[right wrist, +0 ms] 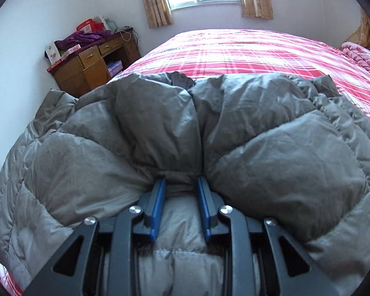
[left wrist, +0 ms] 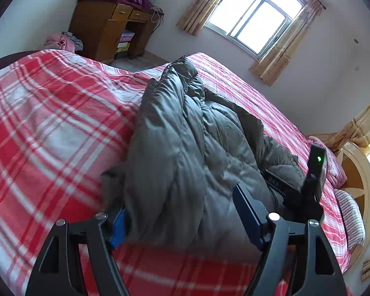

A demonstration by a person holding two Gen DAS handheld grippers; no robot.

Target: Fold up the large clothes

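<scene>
On the bed (left wrist: pixel 49 123), grey jacket (right wrist: pixel 185 128) pinched in right tool (right wrist: pixel 181 192)

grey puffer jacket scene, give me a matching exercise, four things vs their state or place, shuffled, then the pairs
Things:
1. grey puffer jacket
2. left gripper
3. right gripper
4. wooden desk

States or places:
A. piled with boxes and purple clothing, in the corner by the wall
B. jaws wide, straddling a padded fold
C. lying on the red plaid bedcover
D. jaws narrow, pinching bunched fabric

Pairs: 1-C, 2-B, 3-D, 4-A
</scene>
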